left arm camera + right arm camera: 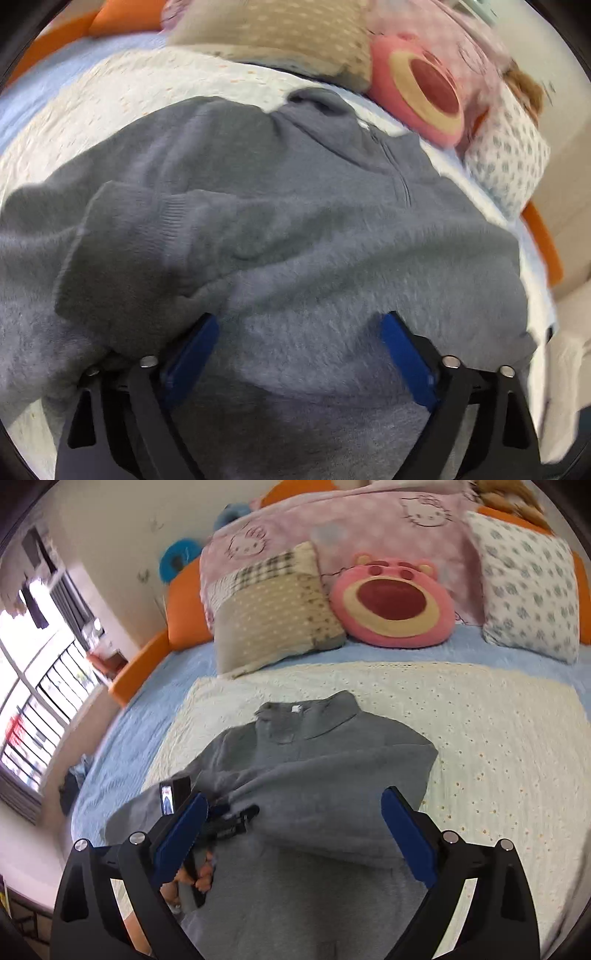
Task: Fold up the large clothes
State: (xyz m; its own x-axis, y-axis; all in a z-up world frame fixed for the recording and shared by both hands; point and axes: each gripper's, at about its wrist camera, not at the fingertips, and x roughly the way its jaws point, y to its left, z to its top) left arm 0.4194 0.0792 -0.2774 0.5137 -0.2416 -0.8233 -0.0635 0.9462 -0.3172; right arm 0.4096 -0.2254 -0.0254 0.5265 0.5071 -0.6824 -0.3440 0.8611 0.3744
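A grey fleece pullover lies on a cream blanket on the bed, collar toward the pillows, both sleeves folded across the chest. My left gripper is open just above the pullover's lower body, empty. In the right wrist view the pullover shows with its collar far. My right gripper is open and empty, higher above the lower body. The left gripper shows low over the pullover's left side, held by a hand.
A beige dotted pillow, a pink bear cushion and a white patterned pillow stand at the bed's head against a pink blanket. The orange bed frame and a window are left. The cream blanket extends right.
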